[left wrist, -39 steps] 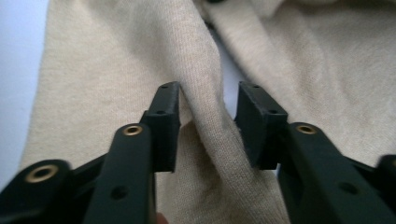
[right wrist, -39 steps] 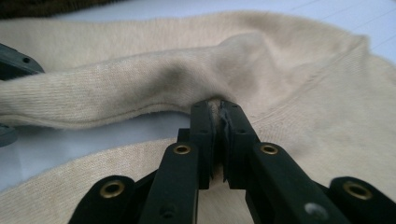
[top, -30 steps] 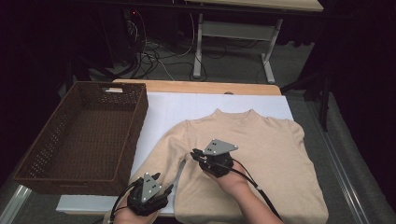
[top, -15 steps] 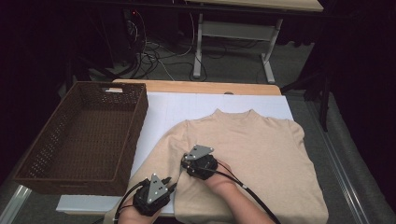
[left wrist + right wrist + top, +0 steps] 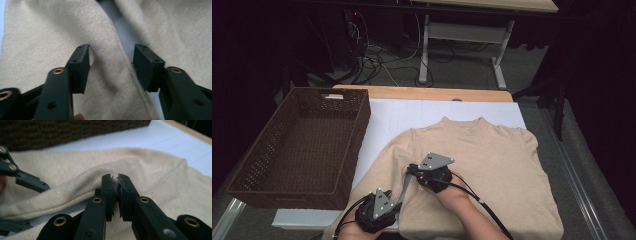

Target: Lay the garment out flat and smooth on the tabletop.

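Since the earlier frames the right gripper [image 5: 412, 169] has slid a little back along the sweater's sleeve [image 5: 404, 186], and its jaws, which have just been closing, are now pinched tight on a fold of knit at the sleeve's upper end, near the armpit. Left gripper [image 5: 398, 202] has barely shifted; its jaws have just been opening again and now stand apart over the lower sleeve, the pads [image 5: 82, 62] straddling the cloth without pressing it.

Beige sweater [image 5: 482, 170] lies flat on the white sheet [image 5: 412, 112] covering the table, neck toward the far edge, its left sleeve running down toward the near edge, where both grippers work. Brown wicker basket [image 5: 302, 145] sits just left of it, empty, its right wall near the sleeve.

Judged risks: the right grip is only a thin pinch of knit, so a quick pull could let it slip out or drag the whole body askew on the sheet. With the left jaws not clamped, lifting now would leave the cuff end dangling and the fold crooked. Closing the left jaws off-centre could catch a single layer or the sheet below.
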A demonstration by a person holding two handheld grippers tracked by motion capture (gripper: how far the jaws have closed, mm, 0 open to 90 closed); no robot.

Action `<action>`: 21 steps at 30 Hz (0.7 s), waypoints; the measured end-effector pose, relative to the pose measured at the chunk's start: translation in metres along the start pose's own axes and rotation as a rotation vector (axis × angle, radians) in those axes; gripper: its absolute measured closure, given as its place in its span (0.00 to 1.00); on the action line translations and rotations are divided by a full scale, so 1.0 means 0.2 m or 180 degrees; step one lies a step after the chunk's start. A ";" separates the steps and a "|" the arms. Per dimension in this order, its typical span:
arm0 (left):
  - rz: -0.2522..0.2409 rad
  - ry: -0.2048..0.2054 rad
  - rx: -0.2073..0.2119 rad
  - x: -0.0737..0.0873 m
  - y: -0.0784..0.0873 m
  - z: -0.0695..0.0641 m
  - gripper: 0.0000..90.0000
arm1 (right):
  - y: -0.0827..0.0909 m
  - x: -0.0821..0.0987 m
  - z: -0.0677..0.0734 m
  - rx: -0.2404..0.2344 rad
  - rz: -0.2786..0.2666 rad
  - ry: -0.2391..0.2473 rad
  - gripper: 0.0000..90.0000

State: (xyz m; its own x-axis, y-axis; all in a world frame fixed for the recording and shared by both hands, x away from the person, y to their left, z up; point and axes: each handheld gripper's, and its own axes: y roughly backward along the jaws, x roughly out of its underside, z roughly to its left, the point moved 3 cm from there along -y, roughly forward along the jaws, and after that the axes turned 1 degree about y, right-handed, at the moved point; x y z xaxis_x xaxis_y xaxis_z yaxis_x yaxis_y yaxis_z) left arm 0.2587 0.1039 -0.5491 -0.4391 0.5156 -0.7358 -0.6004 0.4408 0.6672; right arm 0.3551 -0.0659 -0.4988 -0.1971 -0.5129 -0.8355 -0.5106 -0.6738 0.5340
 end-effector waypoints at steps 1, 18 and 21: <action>0.0005 -0.0026 -0.0008 0.00 0.00 0.00 0.53 | 0.01 -0.01 0.00 0.0008 -0.0023 0.0007 0.94; 0.0047 0.0219 0.0277 0.08 0.10 0.03 0.83 | 0.03 -0.01 -0.01 -0.0132 -0.0110 -0.0021 0.89; -0.0018 0.0293 0.0363 0.07 0.13 0.03 0.70 | 0.04 -0.03 -0.07 -0.0069 -0.0191 -0.0163 0.84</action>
State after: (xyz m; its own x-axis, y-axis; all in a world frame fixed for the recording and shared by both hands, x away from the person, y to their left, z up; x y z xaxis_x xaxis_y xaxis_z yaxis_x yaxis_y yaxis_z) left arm 0.2399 0.1269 -0.5417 -0.4985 0.4457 -0.7436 -0.5255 0.5268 0.6680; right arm 0.3637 -0.0747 -0.4870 -0.2094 -0.4437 -0.8713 -0.5047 -0.7142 0.4850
